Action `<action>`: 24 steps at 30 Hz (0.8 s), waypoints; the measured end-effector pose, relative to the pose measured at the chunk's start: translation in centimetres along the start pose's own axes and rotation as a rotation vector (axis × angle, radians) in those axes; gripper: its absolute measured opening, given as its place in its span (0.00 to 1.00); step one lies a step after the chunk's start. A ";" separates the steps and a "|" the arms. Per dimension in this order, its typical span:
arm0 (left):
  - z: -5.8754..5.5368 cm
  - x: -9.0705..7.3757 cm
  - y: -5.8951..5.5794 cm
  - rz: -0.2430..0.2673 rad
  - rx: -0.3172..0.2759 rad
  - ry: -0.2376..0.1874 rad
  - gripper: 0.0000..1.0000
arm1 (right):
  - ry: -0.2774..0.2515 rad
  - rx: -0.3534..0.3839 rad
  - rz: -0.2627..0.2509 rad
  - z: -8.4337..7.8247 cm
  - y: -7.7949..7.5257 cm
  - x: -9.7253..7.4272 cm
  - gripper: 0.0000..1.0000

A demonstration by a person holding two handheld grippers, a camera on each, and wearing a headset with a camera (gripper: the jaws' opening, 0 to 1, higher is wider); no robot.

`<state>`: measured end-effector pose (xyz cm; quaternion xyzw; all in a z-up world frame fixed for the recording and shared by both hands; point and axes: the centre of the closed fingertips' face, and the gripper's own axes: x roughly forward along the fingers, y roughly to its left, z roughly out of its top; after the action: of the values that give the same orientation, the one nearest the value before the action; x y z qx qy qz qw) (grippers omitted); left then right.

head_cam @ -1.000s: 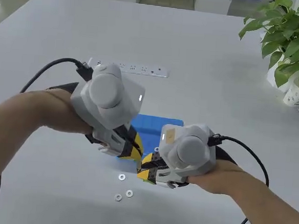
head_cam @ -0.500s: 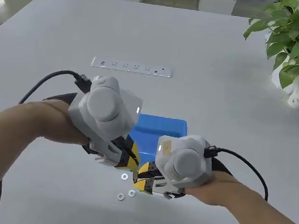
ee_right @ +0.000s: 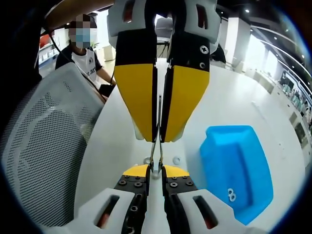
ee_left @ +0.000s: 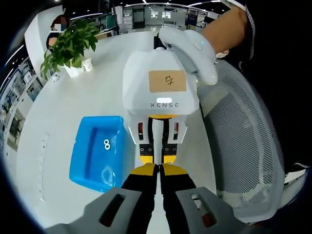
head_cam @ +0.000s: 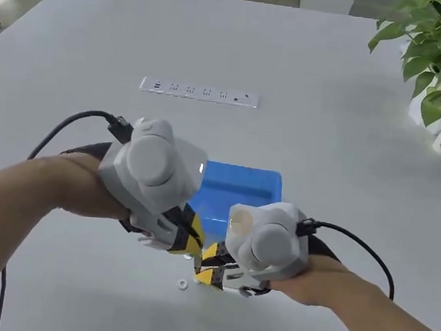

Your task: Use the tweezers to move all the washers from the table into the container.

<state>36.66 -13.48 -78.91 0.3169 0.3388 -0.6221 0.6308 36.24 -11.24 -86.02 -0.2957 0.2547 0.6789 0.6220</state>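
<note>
Thin metal tweezers run between the two grippers, which face each other tip to tip. My right gripper is shut on their near end. The yellow pads of my left gripper are pressed together around their far end. In the head view the left gripper and the right gripper meet just in front of the blue container. Two washers lie inside the container, also seen from the left gripper as washers. Loose washers lie on the table under the tips, one washer beside them.
A white power strip lies farther back on the grey table. A potted plant stands at the far right corner. A mesh chair is by the table's near edge, and a person sits behind it.
The headset view has shifted. Both grippers have sunk slightly toward the loose washers, and the right gripper now hides two of the three that showed before.
</note>
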 end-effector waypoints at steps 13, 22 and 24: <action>-0.4 0.7 -0.4 -0.008 -0.011 -0.006 0.06 | -0.002 0.019 0.009 -0.5 0.4 0.5 0.12; -0.8 1.1 -0.4 -0.012 -0.019 -0.008 0.06 | 0.008 0.017 0.017 -1.0 0.6 0.9 0.12; -0.7 1.2 -0.4 -0.011 -0.020 -0.014 0.06 | 0.005 0.019 0.016 -1.0 0.6 1.0 0.12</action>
<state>36.22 -13.60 -80.24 0.3045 0.3424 -0.6242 0.6328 35.72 -11.32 -87.43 -0.2894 0.2653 0.6807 0.6185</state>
